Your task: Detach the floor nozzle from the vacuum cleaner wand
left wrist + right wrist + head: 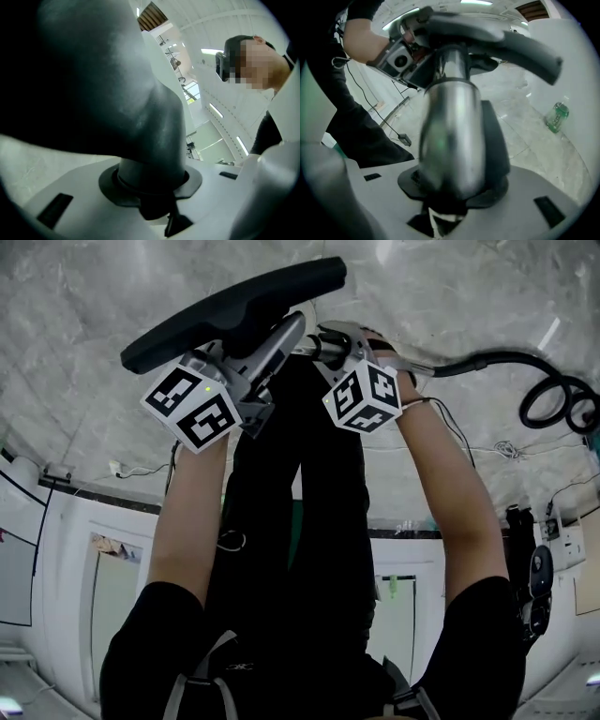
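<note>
The black floor nozzle (234, 306) is up in the air over the marble floor, its long bar slanting across the top of the head view. My left gripper (281, 338) is shut on the nozzle's dark neck (150, 117), which fills the left gripper view down to the jaws (154, 206). To its right, my right gripper (330, 345) is shut on the silver wand (450, 131). In the right gripper view the wand runs from the jaws (454, 197) up into the nozzle (497, 37), with the left gripper (401, 58) beside the joint.
A black hose (553, 395) leads from the wand to the right and coils on the floor. A green bottle (557, 117) stands by a white wall. Thin cables (506, 448) lie on the floor. My own legs (300, 521) are directly below the grippers.
</note>
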A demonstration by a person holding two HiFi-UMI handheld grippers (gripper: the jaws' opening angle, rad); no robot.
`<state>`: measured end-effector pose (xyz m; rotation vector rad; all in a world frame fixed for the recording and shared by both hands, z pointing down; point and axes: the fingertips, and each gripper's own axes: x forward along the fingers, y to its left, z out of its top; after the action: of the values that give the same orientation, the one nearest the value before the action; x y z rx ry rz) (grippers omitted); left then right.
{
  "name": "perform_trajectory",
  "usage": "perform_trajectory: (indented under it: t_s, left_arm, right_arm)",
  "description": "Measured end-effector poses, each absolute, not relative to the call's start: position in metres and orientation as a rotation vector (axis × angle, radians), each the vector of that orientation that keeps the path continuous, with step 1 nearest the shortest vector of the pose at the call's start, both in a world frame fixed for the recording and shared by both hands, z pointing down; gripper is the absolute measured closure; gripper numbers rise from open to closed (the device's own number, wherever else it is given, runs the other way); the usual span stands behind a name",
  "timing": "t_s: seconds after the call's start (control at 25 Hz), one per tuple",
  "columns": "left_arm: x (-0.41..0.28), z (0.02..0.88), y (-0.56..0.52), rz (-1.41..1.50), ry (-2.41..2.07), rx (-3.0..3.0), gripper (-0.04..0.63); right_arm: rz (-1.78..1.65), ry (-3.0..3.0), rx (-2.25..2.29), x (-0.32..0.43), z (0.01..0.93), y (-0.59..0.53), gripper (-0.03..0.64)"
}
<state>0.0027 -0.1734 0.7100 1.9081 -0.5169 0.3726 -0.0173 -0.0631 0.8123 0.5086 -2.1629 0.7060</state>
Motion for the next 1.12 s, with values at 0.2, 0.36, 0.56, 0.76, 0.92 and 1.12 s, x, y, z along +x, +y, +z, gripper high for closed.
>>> perform_trajectory:
  t_s: [0.2, 0.36, 0.56, 0.76, 0.92, 1.12]
  left_arm:
    - [-0.004, 0.704, -0.176, 0.397, -0.521, 1.909, 0.469]
    - [0.003, 0.697, -0.179, 0.422, -0.477, 1.989, 0.469]
    - [0.013, 0.684, -0.171, 0.435, -0.364, 2.039, 0.473]
    - [0.022, 0.693, -0.181, 0.531, -0.384, 2.103, 0.465]
    - [0.022, 0.701, -0.183, 0.578, -0.319, 2.067, 0.466]
    - [-0.037, 0.678, -0.262, 0.331, -0.636, 2.057, 0.466]
  right_arm:
    - [0.648, -2.122, 0.605, -0.026, 0.809, -0.075, 0.522]
    - [0.664, -2.140, 0.619, -0.024, 0.806, -0.076, 0.523]
    - [0.839, -2.268, 0.451, -0.030, 0.790, -0.056, 0.525]
    - [0.508, -2.037, 0.850, 0.011, 0.819, -0.085, 0.535]
    - [0.886, -2.276, 0.385, -0.018, 0.811, -0.054, 0.548]
    - [0.710, -2.127, 0.544, 0.015, 0.846, -0.052, 0.555]
